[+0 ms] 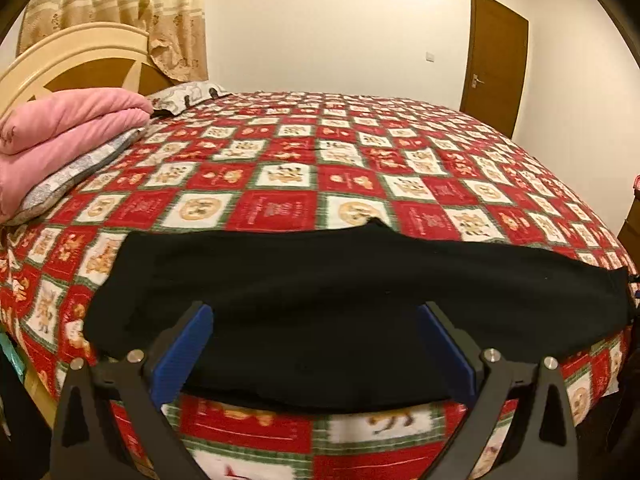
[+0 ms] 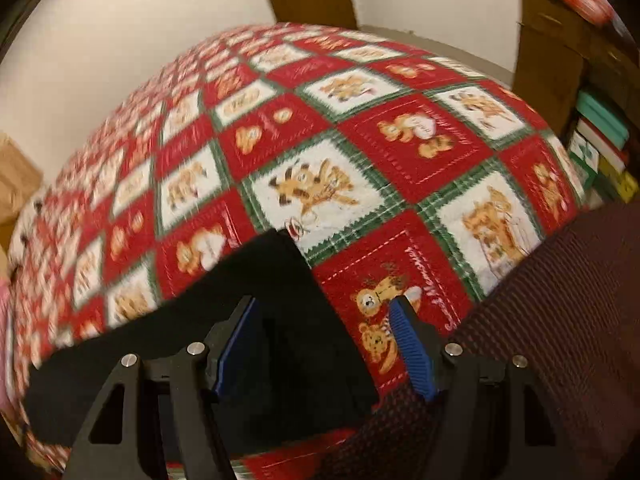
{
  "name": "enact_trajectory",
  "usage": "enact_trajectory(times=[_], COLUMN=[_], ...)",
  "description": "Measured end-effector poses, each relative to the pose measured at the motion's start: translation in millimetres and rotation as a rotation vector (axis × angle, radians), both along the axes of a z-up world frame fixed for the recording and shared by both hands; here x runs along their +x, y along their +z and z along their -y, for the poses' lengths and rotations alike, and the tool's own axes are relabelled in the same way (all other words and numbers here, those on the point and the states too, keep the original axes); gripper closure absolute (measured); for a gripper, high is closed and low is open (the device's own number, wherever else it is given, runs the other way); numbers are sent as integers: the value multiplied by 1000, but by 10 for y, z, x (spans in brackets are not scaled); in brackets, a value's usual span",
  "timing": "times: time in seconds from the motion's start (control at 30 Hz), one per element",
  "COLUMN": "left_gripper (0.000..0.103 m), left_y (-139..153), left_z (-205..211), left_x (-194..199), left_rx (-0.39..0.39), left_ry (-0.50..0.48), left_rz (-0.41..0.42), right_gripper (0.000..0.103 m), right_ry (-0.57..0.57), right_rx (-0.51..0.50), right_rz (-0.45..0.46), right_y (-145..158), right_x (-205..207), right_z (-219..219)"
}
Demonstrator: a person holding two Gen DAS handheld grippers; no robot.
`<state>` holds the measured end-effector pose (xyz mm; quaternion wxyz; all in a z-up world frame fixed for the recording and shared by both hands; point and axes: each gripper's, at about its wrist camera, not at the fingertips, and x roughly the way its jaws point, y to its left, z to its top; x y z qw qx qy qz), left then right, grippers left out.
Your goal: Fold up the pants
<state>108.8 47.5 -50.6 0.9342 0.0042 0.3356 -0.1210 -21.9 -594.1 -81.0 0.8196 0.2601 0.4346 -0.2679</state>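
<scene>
Bed: checked quilt [image 1: 280, 208], lower half of frame.
Pants [image 1: 320, 300]: black, lying flat.
Left gripper [image 1: 314, 312]: jaws wide, holding nothing.
Right gripper [image 2: 324, 308]: jaws wide, holding nothing.

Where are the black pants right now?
The black pants lie flat on the red checked bedspread near the bed's front edge, just past both open grippers, with the pink blanket far off at the left in the left wrist view.

Left hand-held gripper [image 1: 314, 312]: jaws spread wide, blue pads [image 1: 188, 354] well apart, nothing pinched, pitched moderately downward. Right hand-held gripper [image 2: 324, 304]: jaws parted, blue pads [image 2: 412, 350] apart and gripping nothing, pitched steeply downward; view motion-blurred.
</scene>
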Motion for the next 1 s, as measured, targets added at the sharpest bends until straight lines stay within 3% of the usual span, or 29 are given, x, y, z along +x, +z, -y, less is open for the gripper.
enact_trajectory(times=[0.07, 0.17, 0.3, 0.4, 0.57, 0.67, 0.73, 0.87, 1.0], left_gripper=[0, 0, 0, 0, 0, 0, 0, 0, 0], left_y=[5, 36, 80, 52, 4, 43, 42, -24, -86], left_z=[66, 150, 153, 124, 66, -7, -65, -176, -243], left_x=[-20, -84, -102, -88, -84, -125, -123, -81, -81], left_rx=[-12, 9, 18, -9, -49, -45, -48, -95, -132], left_ry=[-13, -30, -32, -27, -26, -24, -14, 3, 1], left_rz=[-10, 1, 16, 0, -30, -2, 4, -24, -46], right_gripper=[34, 34, 39, 53, 89, 90, 90, 90, 90], right_ry=[44, 88, 116, 149, 163, 146, 191, 395, 608], right_rx=[20, -78, -34, -21, -18, -8, 9, -1, 23], right_rz=[-35, -66, -75, -84, -84, 8, 80, 144, 169], right_y=[-150, -150, -146, -146, -93, 205, 440, 825, 856], right_x=[60, 132, 65, 57, 105, 90, 142, 481, 868], right_z=[6, -107, -140, -221, -324, -496, -743, -1622, -2632])
